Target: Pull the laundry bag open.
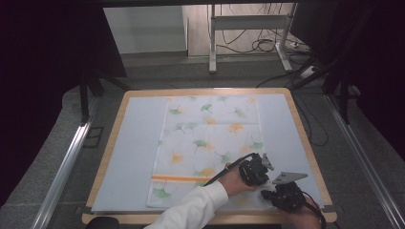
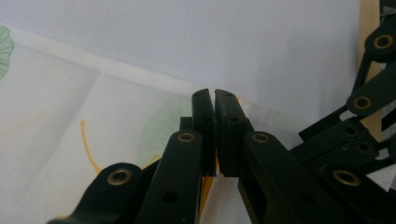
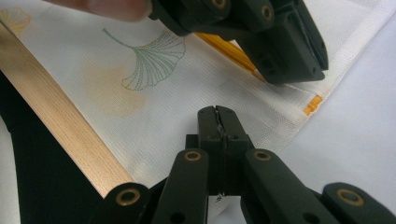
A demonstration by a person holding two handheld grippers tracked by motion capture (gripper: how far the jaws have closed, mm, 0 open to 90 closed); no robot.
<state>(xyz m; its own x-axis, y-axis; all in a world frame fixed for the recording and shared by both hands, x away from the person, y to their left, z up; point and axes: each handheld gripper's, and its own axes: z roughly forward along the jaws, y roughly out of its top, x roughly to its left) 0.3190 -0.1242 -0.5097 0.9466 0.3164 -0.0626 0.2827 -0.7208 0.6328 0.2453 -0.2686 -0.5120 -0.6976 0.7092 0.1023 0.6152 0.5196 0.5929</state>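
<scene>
A white cloth (image 1: 210, 138) printed with green and orange ginkgo leaves lies flat on the pale blue table top (image 1: 138, 143). An orange stripe (image 1: 174, 178) crosses it near the front. Both grippers sit at its near right corner. My left gripper (image 1: 254, 177) is shut at the cloth's right edge; in the left gripper view (image 2: 215, 95) orange cloth shows low between the pads. In the right gripper view the left gripper (image 3: 285, 70) presses where the stripe rises in a fold. My right gripper (image 3: 217, 111) is shut at the cloth's front edge (image 3: 154, 102), a white sliver in its seam.
The table's wooden rim (image 1: 305, 138) runs close to the right of both grippers and along the front (image 3: 60, 121). A white-sleeved forearm (image 1: 196, 207) crosses the cloth's front edge. Cables and a metal stand (image 1: 248, 43) are on the floor beyond the table.
</scene>
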